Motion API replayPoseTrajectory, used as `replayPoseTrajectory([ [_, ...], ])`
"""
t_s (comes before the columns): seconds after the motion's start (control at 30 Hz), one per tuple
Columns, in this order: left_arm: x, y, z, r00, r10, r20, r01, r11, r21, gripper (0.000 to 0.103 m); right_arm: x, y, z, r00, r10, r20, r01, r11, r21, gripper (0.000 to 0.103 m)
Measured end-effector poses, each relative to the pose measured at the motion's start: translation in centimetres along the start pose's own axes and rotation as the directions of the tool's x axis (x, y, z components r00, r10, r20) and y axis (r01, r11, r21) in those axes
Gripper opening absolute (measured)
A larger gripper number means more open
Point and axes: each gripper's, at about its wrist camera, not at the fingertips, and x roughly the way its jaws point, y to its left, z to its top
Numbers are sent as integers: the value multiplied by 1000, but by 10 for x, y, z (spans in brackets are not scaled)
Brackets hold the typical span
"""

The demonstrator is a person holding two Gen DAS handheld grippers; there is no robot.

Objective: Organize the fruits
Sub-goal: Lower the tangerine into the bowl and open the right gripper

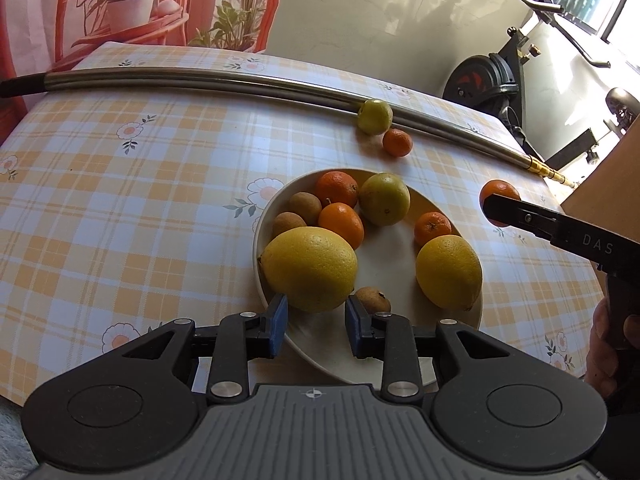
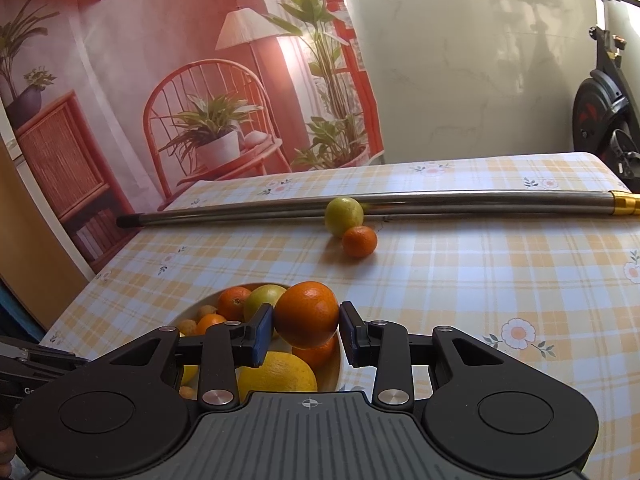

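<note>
- Your right gripper (image 2: 306, 334) clamps an orange (image 2: 307, 314) above the bowl's (image 1: 304, 340) right edge.
- Your left gripper (image 1: 316, 320) stands slightly open over the bowl, its blue pads just beside a big lemon (image 1: 309, 268), not pressing it.

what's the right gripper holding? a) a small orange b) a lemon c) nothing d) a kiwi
a: in the right wrist view the right gripper has its jaws closed on a small orange, held above the bowl.
</note>
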Motion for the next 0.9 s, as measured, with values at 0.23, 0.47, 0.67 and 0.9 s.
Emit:
replayPoseTrajectory([
  [0.23, -17, 0, 9, 994, 27, 108, -27, 1000, -1, 35, 9, 11, 4, 999, 30, -32, -32, 999, -43, 33],
  [0.47, -24, 7, 25, 980, 79, 183, -77, 997, -19, 35, 29, 34, 7, 994, 60, -95, -71, 991, -117, 33],
  [0.67, -30, 14, 35, 969, 107, 221, -99, 994, -48, 35, 52, 52, 9, 984, 53, -169, -85, 979, -187, 33],
  [0.9, -29, 22, 35, 970, 116, 213, -104, 992, -70, 35, 69, 64, 3, 971, 41, -235, -99, 966, -240, 33],
])
